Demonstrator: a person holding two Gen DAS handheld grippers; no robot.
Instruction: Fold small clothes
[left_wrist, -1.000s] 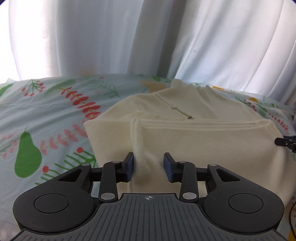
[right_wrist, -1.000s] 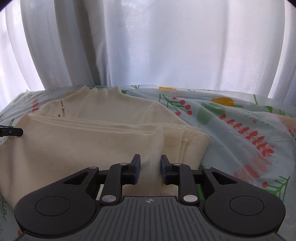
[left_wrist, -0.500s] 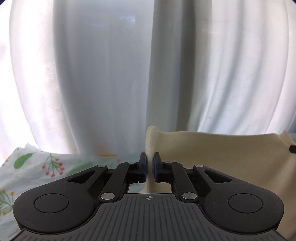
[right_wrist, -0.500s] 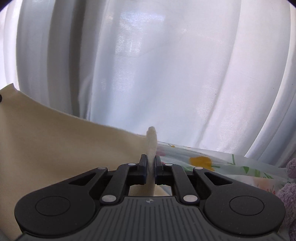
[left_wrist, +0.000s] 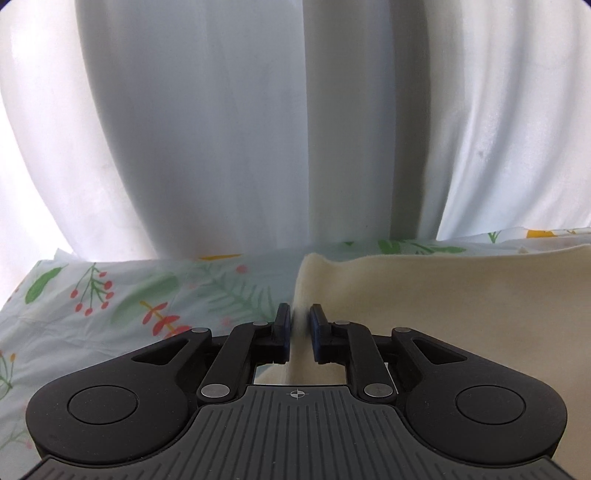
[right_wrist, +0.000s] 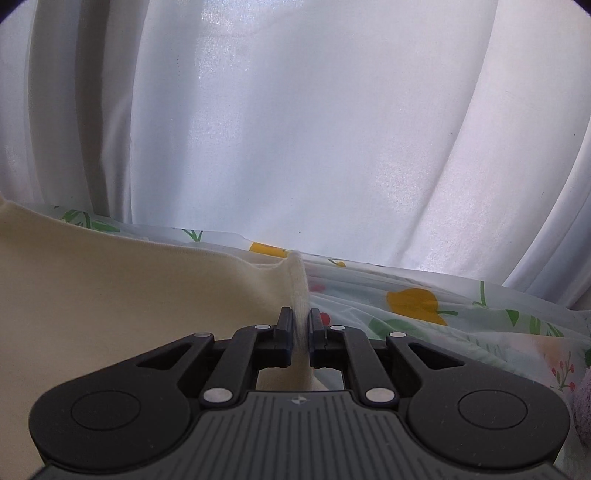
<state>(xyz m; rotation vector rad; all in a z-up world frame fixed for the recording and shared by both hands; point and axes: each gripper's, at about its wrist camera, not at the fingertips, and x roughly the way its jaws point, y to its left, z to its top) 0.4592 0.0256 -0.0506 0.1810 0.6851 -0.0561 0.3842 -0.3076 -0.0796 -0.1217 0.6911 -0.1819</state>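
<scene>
Left hand-held gripper (left_wrist: 300, 326) is opening off the garment (left_wrist: 443, 295) edge at lower centre while the right hand-held gripper (right_wrist: 301, 326) stays pinched on it: uneven release could skew the fold.

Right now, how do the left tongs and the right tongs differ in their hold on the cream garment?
The left tongs are opening, with a gap showing beside the cream garment; the right tongs are shut on its edge. The left tongs have the cloth spreading to their right and the floral sheet to their left; the right tongs have it mirrored. Both have a folded corner between their fingers, facing the white curtain.
</scene>
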